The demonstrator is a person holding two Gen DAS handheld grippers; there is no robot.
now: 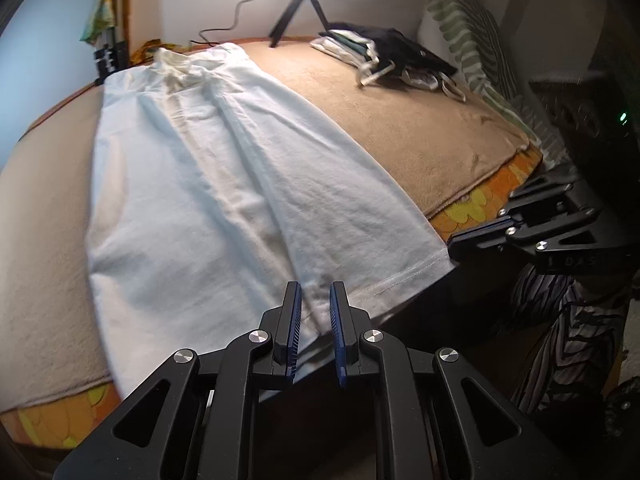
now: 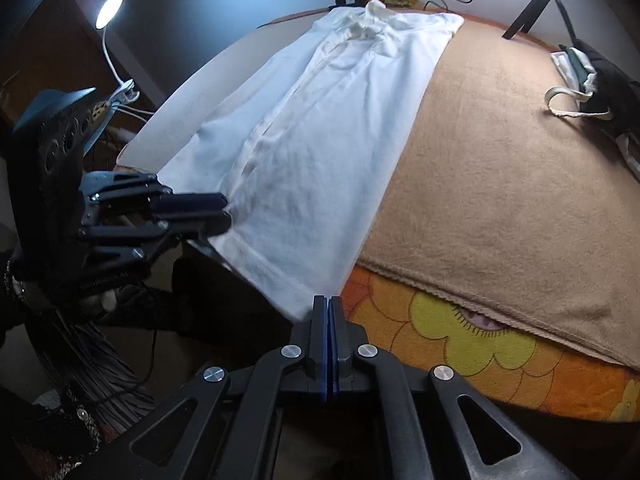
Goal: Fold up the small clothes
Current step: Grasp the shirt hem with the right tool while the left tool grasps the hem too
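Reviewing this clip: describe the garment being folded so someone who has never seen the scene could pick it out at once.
On the bed's tan blanket, a long white shirt lies flat, its sides folded inward, its hem at the near edge by the left gripper and right gripper. Unlike the dark-and-white clothes pile at the far side, it is spread out and all white.

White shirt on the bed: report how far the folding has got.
Done: the white shirt lies as a long strip, sides folded in, on the tan blanket. In hand: the right gripper pinches its near hem corner; the left gripper straddles the hem, open. Left: folding it end to end, then joining the folded pile.
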